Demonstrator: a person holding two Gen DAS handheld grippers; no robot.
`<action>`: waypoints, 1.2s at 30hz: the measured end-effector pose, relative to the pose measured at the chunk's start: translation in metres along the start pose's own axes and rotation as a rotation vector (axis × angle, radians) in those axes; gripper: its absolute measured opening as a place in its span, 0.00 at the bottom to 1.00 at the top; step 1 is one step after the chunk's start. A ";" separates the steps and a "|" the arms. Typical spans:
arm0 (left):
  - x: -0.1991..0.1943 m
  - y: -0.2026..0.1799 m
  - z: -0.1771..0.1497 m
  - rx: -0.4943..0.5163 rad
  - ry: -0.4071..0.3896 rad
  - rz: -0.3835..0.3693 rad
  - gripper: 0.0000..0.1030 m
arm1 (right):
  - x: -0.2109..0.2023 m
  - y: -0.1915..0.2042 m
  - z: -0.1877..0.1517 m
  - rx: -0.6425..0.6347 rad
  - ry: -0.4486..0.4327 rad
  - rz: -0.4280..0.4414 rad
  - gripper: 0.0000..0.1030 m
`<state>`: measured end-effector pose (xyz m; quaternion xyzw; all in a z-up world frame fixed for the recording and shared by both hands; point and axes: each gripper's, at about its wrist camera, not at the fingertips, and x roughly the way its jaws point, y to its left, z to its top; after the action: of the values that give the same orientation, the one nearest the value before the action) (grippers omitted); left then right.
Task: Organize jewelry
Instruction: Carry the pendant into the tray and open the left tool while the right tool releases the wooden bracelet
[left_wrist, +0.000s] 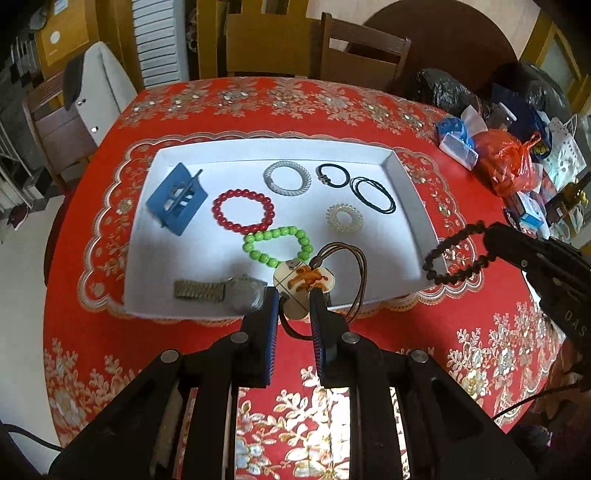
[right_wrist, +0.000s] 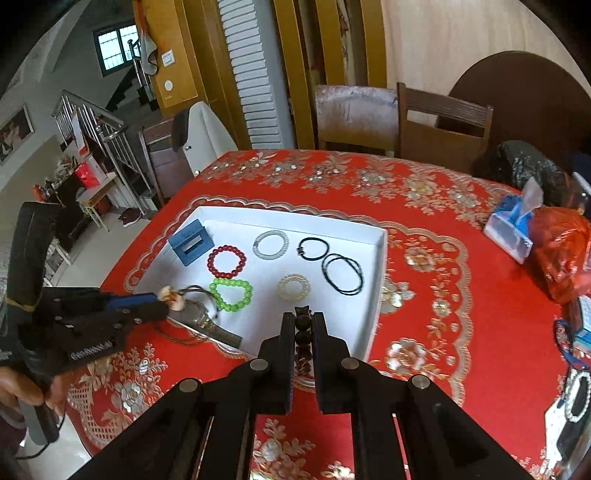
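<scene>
My left gripper is shut on a cream pendant with an orange figure; its brown cord trails over the near edge of the white tray. In the right wrist view, my right gripper is shut on a dark bead bracelet above the tray's near rim. The left wrist view shows that bracelet hanging as a loop from the right gripper. The tray holds a red bead bracelet, a green one, a watch, a blue box and several hair ties.
A red flowered cloth covers the round table. Plastic bags, a tissue pack and small boxes crowd the right side. Wooden chairs stand at the far edge. A hand holds the left gripper's handle.
</scene>
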<state>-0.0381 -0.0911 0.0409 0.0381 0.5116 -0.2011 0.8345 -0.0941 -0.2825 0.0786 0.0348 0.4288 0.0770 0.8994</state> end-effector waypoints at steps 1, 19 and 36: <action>0.004 -0.001 0.002 0.002 0.006 -0.001 0.15 | 0.004 0.002 0.001 0.001 0.005 0.008 0.08; 0.052 -0.007 0.025 0.031 0.097 -0.041 0.15 | 0.088 -0.028 0.008 0.093 0.161 -0.006 0.08; 0.097 -0.013 0.036 0.035 0.184 -0.033 0.15 | 0.129 -0.046 0.014 0.061 0.207 -0.129 0.07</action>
<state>0.0258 -0.1412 -0.0245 0.0624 0.5830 -0.2196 0.7797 0.0017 -0.3059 -0.0169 0.0264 0.5228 0.0092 0.8520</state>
